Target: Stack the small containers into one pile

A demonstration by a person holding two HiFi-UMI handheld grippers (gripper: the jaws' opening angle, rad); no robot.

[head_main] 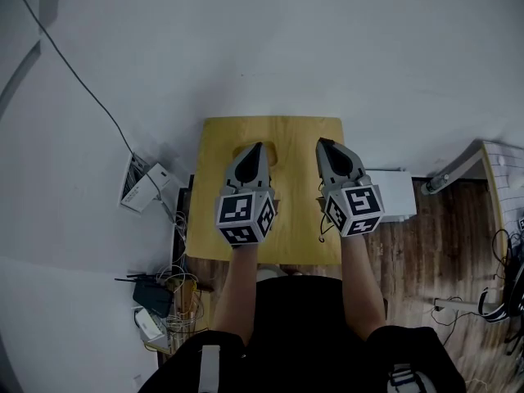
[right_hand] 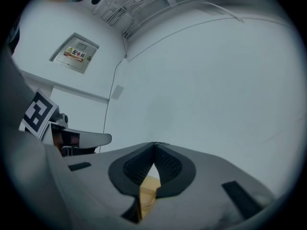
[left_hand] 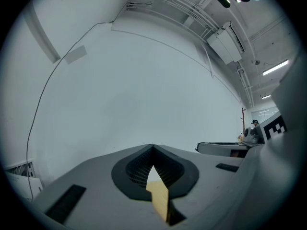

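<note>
Okay, head view first: I held my left gripper and right gripper side by side over the small yellow table, both pointing level at the white wall. Jaws on each were pressed together at the tips, nothing between them. No small containers showed anywhere on the table or on the floor around it, so I couldn't place them. Only a power strip and a cable lay off to the left.

Left gripper view: the dark pads met at the tip with no gap, and only a sliver of yellow table showed under them. Everything past that was blank wall.

Right gripper view: same story, with the pads closed, a strip of table below and bare wall ahead.

My read: a matched, empty, level hold like that looked like a neutral pose, not a reach. With nothing to grip in sight the stacking wasn't under way at this moment, and the jaws were shut simply because there was nothing to open for.
</note>
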